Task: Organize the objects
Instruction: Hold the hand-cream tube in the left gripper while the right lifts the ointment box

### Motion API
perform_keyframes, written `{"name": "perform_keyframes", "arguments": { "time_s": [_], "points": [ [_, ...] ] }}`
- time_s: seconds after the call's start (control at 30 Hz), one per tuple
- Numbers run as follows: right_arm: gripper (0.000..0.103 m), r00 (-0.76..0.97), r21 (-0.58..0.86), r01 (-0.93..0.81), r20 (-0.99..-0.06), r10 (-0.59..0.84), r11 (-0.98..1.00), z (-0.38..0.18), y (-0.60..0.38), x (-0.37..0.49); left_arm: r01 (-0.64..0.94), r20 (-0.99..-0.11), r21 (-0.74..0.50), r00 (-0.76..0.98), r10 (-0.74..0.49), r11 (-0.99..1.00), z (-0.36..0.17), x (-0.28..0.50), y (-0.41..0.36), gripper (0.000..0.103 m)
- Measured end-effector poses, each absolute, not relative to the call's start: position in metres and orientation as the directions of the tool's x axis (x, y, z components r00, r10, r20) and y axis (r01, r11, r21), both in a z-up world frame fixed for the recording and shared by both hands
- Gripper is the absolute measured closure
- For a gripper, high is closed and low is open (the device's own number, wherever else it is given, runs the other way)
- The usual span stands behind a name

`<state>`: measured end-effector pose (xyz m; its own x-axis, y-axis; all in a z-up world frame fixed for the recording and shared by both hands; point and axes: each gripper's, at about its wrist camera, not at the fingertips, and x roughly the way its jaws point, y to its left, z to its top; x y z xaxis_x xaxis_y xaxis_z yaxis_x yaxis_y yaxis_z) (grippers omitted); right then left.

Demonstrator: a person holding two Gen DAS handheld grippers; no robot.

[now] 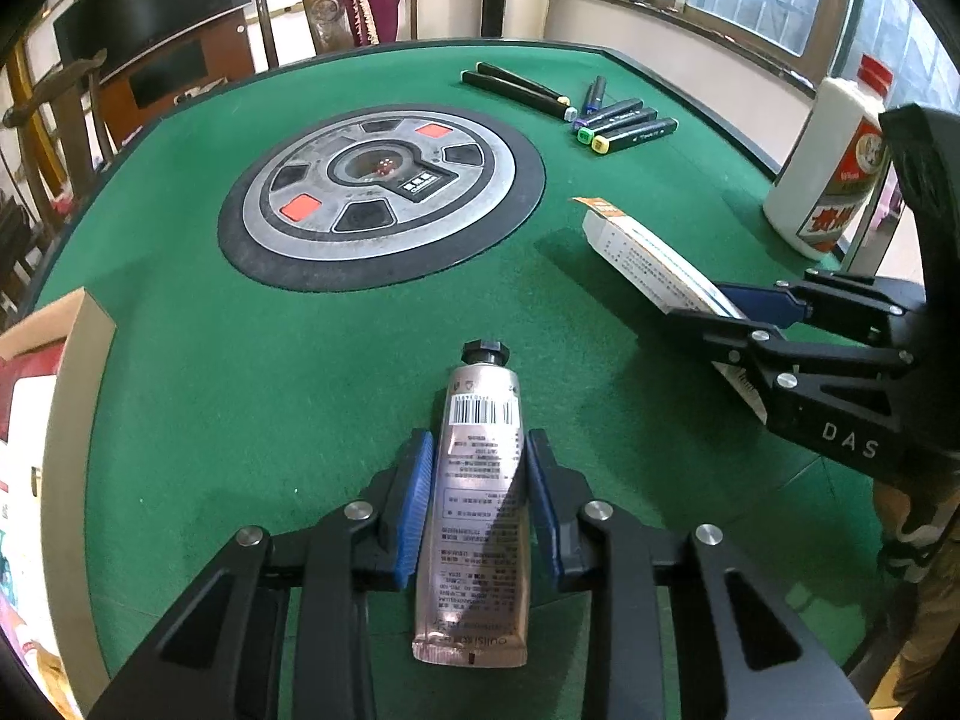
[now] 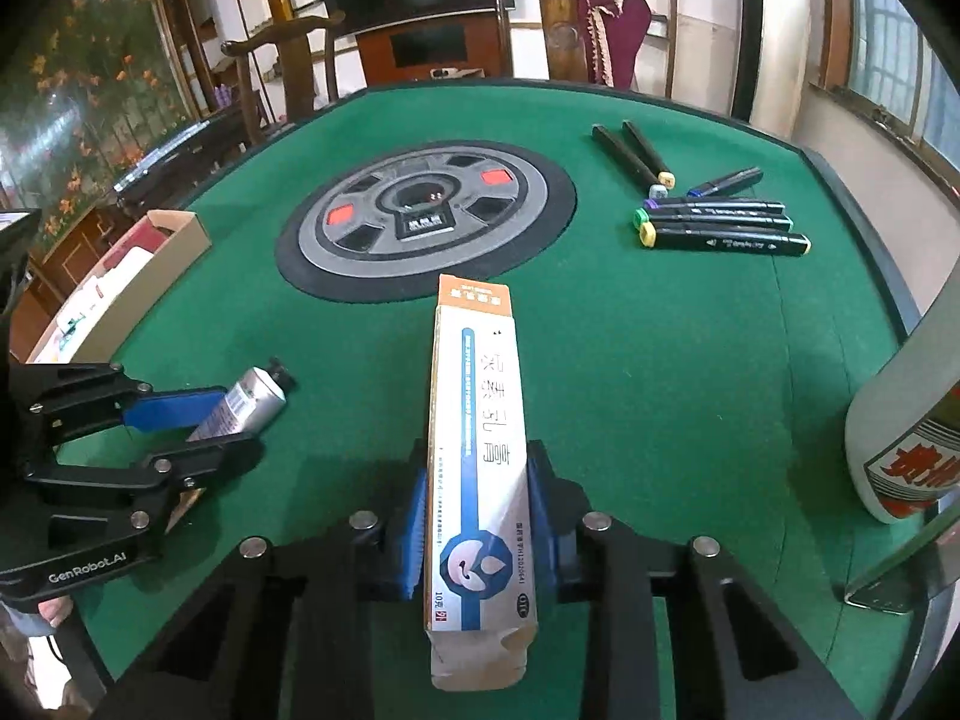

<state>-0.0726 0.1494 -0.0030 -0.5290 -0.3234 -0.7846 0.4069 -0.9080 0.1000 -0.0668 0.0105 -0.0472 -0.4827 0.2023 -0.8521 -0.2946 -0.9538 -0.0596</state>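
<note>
My left gripper (image 1: 480,456) is shut on a pinkish-silver cream tube (image 1: 480,480) with a black cap that points toward the table's centre. The tube also shows in the right wrist view (image 2: 249,402), held in the left gripper (image 2: 198,429). My right gripper (image 2: 477,480) is shut on a long white, orange and blue ointment box (image 2: 477,420), held above the green felt. In the left wrist view the box (image 1: 648,258) sticks out of the right gripper (image 1: 720,300) at the right.
Several black markers (image 2: 714,222) lie at the far right of the green table (image 2: 660,360). A round grey dice console (image 2: 426,210) sits in the centre. A white liquor bottle (image 1: 834,162) stands at the right edge. A cardboard box (image 2: 138,276) sits at the left.
</note>
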Motion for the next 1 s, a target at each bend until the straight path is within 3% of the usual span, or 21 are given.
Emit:
{"name": "perform_keyframes", "arguments": {
  "time_s": [0.33, 0.7, 0.83, 0.97, 1.0],
  "points": [
    [0.072, -0.553, 0.134, 0.419, -0.746, -0.370, -0.898, 0.008, 0.144, -0.065, -0.259, -0.845, -0.088, -0.492, 0.210, -0.962, -0.040, -0.065, 0.002, 0.073],
    [0.072, -0.593, 0.315, 0.386, -0.635, -0.495, -0.867, 0.030, 0.127, -0.049, -0.219, -0.829, -0.130, -0.511, 0.227, -0.967, -0.036, -0.057, -0.016, 0.073],
    [0.072, -0.585, 0.316, 0.408, -0.630, -0.511, -0.856, 0.029, 0.116, -0.043, -0.205, -0.820, -0.127, -0.529, 0.219, -0.971, -0.029, -0.051, -0.025, 0.074],
    [0.072, -0.577, 0.305, 0.407, -0.645, -0.501, -0.861, 0.023, 0.113, -0.044, -0.194, -0.811, -0.132, -0.542, 0.218, -0.972, -0.021, -0.046, -0.034, 0.090],
    [0.072, -0.576, 0.303, 0.406, -0.647, -0.499, -0.862, 0.022, 0.112, -0.044, -0.192, -0.809, -0.134, -0.545, 0.219, -0.972, -0.019, -0.044, -0.036, 0.089]
  ]
}}
